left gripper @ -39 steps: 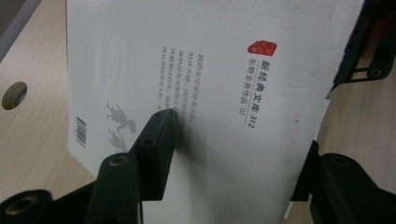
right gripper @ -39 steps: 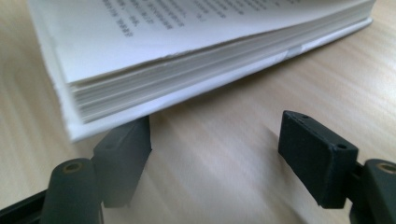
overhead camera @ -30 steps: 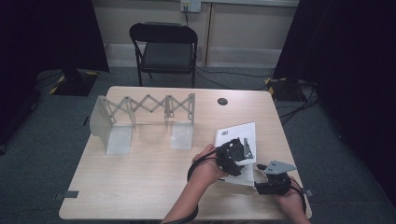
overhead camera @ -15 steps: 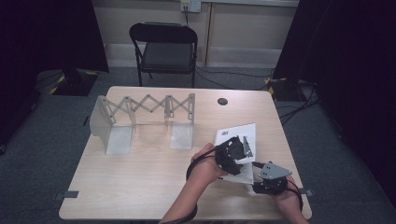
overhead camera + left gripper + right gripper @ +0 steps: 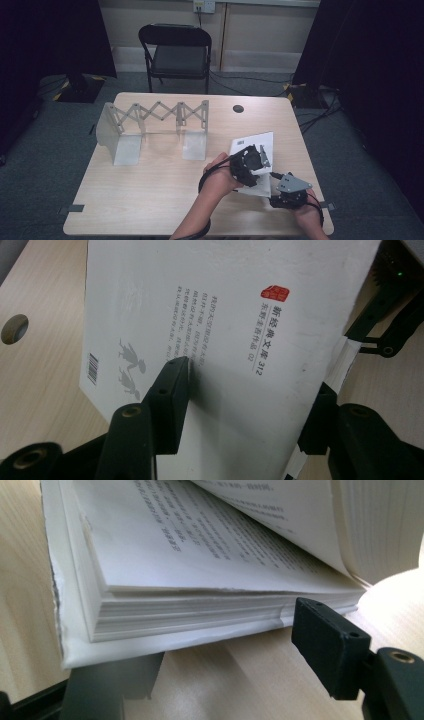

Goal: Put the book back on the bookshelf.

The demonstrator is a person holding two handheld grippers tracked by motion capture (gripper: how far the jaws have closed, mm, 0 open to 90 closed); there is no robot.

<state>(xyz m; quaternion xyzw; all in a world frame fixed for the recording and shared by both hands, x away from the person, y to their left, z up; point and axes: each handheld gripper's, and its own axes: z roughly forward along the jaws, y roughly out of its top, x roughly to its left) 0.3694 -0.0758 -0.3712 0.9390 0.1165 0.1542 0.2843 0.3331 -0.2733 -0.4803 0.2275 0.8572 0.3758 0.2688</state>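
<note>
High view: the white book (image 5: pixel 252 145) lies at the bench's (image 5: pixel 150 200) four o'clock, left claw (image 5: pixel 257 161) clamped on its cover, right claw (image 5: pixel 280 192) parted at its corner; pages could tear if levered carelessly.

Matt paper book (image 5: pixel 225 340), wood-grain table (image 5: pixel 150 190)

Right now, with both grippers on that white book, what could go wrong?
The left gripper clamps the white book at its tilted cover, so the book could slip or the cover crease. The right gripper sits at the lower page block with loose pages fanned above; closing could catch or tear a page, and the cover's edge already looks frayed.
</note>
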